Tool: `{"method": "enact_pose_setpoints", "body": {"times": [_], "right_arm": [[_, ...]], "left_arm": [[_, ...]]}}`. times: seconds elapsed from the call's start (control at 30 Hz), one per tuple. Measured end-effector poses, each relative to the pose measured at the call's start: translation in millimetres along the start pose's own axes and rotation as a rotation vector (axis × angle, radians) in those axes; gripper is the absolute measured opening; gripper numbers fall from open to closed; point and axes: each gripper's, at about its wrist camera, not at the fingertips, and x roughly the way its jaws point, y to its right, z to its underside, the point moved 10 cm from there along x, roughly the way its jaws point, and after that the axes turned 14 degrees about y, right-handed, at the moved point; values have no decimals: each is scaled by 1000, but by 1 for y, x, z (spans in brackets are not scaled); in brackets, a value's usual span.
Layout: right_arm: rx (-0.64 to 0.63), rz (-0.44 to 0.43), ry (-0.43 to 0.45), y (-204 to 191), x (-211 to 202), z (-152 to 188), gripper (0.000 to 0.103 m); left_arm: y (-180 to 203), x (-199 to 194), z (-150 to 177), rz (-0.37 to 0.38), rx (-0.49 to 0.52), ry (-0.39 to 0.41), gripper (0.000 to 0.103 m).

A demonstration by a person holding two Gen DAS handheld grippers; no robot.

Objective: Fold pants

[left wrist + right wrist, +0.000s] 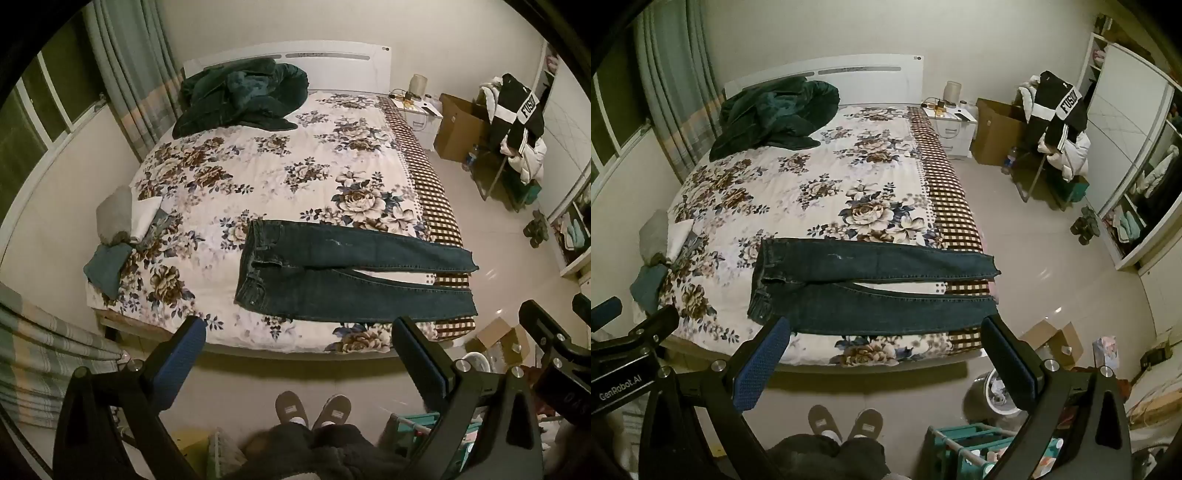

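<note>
Dark blue jeans (351,273) lie flat across the near end of the floral bed (258,177), waistband to the left, both legs stretched right with the cuffs hanging over the bed's right edge. They also show in the right wrist view (871,288). My left gripper (299,332) is open and empty, held above the floor in front of the bed's foot. My right gripper (886,332) is open and empty too, just in front of the near leg of the jeans. Neither touches the jeans.
A dark green blanket (240,99) is heaped at the headboard. Folded clothes (122,229) sit at the bed's left edge. A nightstand (953,125), cardboard boxes (993,129), a clothes-laden chair (1056,140) and a wardrobe (1137,166) stand right. My slippered feet (314,410) are on the floor.
</note>
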Motion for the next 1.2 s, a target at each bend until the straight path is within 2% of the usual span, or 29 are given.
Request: {"method": "enact_pose_setpoints", "body": {"times": [1.2], "right_arm": [[10,-13,-7,-6,-5,2,103]], "left_arm": [[0,0,0,-7,5,-1,103]]}}
